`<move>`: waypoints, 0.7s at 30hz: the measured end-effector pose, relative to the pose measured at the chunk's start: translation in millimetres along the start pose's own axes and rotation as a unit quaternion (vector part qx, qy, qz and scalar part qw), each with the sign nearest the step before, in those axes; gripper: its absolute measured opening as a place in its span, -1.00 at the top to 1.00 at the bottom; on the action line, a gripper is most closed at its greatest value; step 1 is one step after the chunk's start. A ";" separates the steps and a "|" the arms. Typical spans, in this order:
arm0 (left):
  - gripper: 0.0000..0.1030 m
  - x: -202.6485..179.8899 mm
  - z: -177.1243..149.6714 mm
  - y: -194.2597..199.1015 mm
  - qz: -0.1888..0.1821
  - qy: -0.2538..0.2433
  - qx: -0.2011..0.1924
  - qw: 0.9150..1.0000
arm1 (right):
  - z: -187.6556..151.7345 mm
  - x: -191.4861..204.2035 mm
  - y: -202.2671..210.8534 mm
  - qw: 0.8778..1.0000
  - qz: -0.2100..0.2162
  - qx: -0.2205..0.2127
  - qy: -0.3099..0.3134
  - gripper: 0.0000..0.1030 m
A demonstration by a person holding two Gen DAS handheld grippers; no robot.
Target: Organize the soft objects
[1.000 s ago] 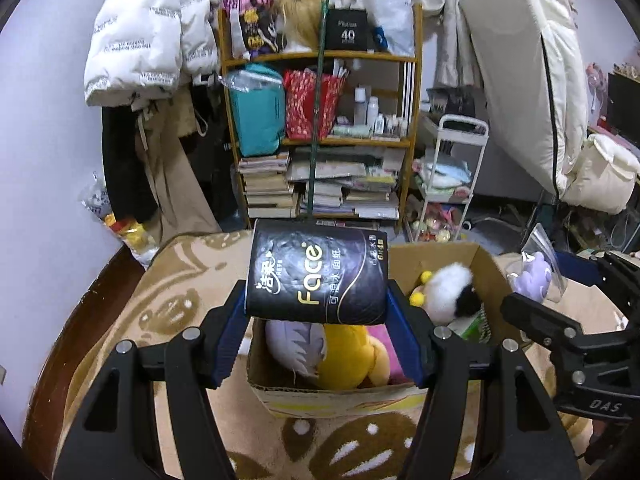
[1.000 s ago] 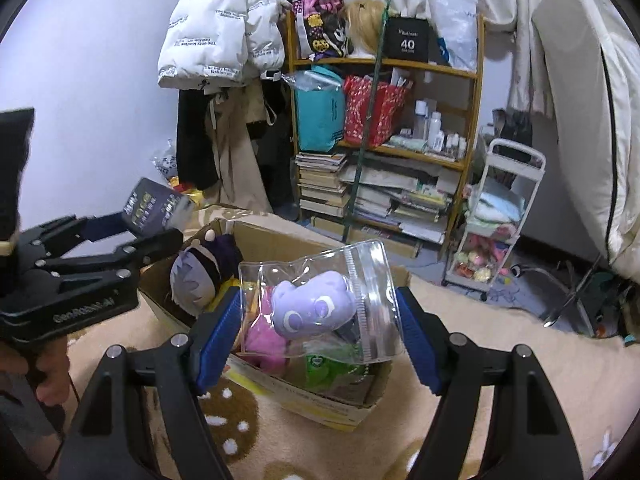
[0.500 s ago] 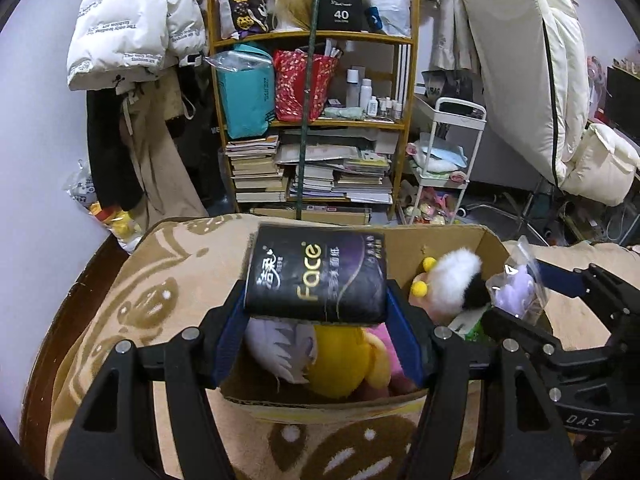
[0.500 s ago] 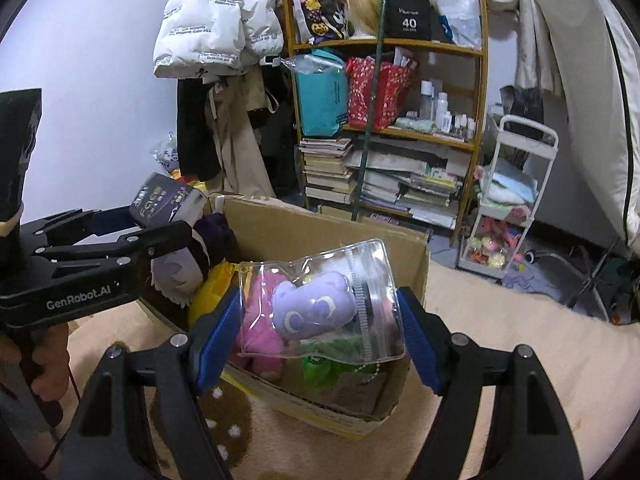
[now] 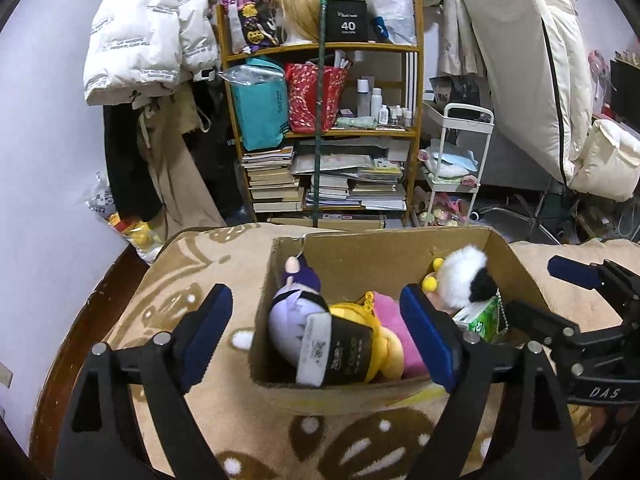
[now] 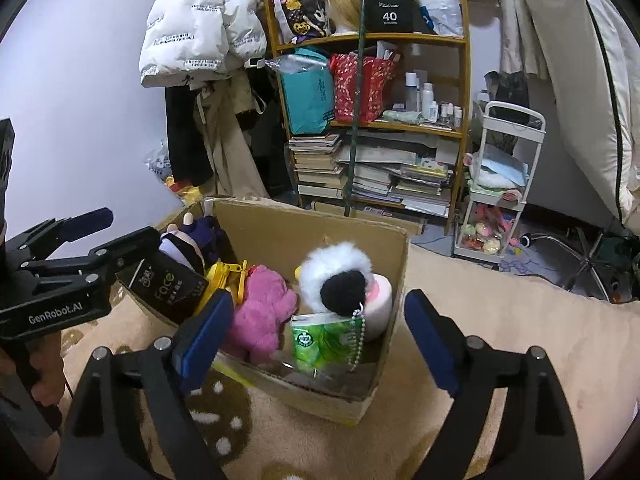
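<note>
A cardboard box (image 5: 384,252) (image 6: 280,236) sits on the tan rug. It holds a black "Face" tissue pack (image 5: 340,354) (image 6: 168,286), a purple-white plush (image 5: 290,320), a yellow plush (image 5: 384,348), a pink plush (image 6: 260,316), a white-and-black fluffy plush (image 5: 464,276) (image 6: 340,276) and a green tissue pack (image 6: 320,340). My left gripper (image 5: 316,336) is open and empty over the box's near left side. My right gripper (image 6: 316,332) is open and empty over the box's near edge. The clear bag with the purple plush is not clearly visible.
A wooden shelf (image 5: 320,128) with books and bags stands behind the box. A white cart (image 5: 456,168) is to its right, a leaning mattress (image 5: 532,60) further right. Coats (image 5: 148,32) hang at left. The rug's dark wooden edge (image 5: 80,320) curves at left.
Both grippers opened. The black tissue pack dropped from my left gripper into the box. The clear bag with the purple plush left my right gripper.
</note>
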State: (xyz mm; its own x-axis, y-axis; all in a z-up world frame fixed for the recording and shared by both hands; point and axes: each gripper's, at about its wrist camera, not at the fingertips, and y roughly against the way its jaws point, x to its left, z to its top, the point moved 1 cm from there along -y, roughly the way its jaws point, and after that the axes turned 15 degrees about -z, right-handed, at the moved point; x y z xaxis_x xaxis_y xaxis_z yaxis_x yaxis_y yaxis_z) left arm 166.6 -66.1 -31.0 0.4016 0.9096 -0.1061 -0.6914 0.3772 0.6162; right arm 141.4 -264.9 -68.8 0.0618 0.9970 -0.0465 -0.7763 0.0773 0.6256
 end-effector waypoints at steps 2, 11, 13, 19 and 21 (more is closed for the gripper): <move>-0.72 2.0 -1.2 8.9 0.004 0.004 -0.004 1.000 | 0.2 -0.7 8.6 1.000 -0.006 -0.004 0.004 -0.86; -0.85 -4.0 -3.6 61.6 0.034 -0.014 -0.036 0.999 | 3.0 -9.5 62.1 0.999 -0.020 -0.041 -0.014 -0.99; -0.90 -8.5 -4.2 77.7 0.042 -0.023 -0.052 0.997 | 3.5 -12.6 75.4 0.998 -0.025 -0.050 -0.019 -1.00; -0.98 -19.9 -3.0 117.7 0.049 -0.031 -0.080 0.995 | 5.2 -22.9 112.7 0.996 -0.036 -0.075 -0.040 -1.00; -0.98 -23.4 -4.2 130.1 0.055 -0.035 -0.089 0.994 | 5.7 -25.0 123.6 0.995 -0.041 -0.083 -0.048 -1.00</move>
State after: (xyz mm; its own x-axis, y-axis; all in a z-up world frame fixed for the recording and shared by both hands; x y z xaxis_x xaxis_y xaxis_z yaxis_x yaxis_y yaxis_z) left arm 64.7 -37.5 48.4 0.3545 0.9350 0.0118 -0.8261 0.3073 0.4724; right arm 47.4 -280.3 14.1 0.1814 0.9833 -0.0125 -0.8590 0.1646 0.4848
